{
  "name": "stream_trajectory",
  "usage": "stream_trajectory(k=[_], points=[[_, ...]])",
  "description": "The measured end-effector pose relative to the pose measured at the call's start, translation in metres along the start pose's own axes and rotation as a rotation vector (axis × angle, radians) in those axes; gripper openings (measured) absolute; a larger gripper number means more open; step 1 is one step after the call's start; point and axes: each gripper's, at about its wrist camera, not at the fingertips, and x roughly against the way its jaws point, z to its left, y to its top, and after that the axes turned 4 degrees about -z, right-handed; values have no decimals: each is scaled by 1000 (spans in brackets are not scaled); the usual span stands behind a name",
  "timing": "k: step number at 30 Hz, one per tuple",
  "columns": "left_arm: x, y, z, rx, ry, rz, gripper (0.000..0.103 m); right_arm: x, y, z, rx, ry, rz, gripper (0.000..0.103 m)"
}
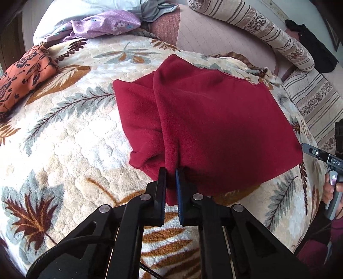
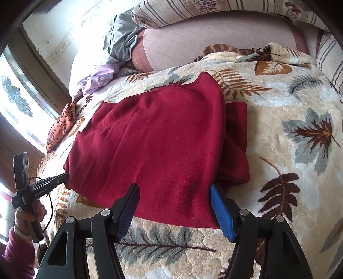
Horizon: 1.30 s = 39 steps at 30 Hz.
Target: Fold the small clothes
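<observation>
A dark red fleece garment (image 1: 210, 120) lies partly folded on the leaf-patterned blanket (image 1: 70, 133); it also shows in the right wrist view (image 2: 154, 146). My left gripper (image 1: 171, 171) is shut on a fold at the garment's near edge. It also shows at the left of the right wrist view (image 2: 64, 178), at the garment's corner. My right gripper (image 2: 174, 188) is open, its jaws wide apart over the garment's near edge, holding nothing. Its tip shows at the right of the left wrist view (image 1: 304, 148), at the garment's right edge.
An orange floral cloth (image 1: 23, 75) lies at the left of the bed. A purple floral cloth (image 1: 103, 25) and grey clothing (image 1: 154, 10) lie at the back. Striped bolsters (image 1: 268, 32) run along the right. A window (image 2: 15, 103) is beside the bed.
</observation>
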Motion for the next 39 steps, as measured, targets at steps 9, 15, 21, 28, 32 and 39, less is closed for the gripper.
stream_trajectory(k=[9,15,21,28,32,39], points=[[0,-22,31,142,10,14,1,4,-9,-17,-32,-28,-2,65],[17,-16,14,129,-25,0,2,13,-17,-28,1,-56,-3,65],[6,-11,0,148,-64,4,24,9,-23,-32,4,-47,-4,65],[-11,-8,-7,177,-89,3,24,-18,-12,-12,111,-31,-4,23],[-8,-12,-12,123,-84,13,19,-15,-12,-8,147,-31,-13,9],[-8,-21,-7,117,-75,19,19,-7,-29,-24,180,-108,30,5]])
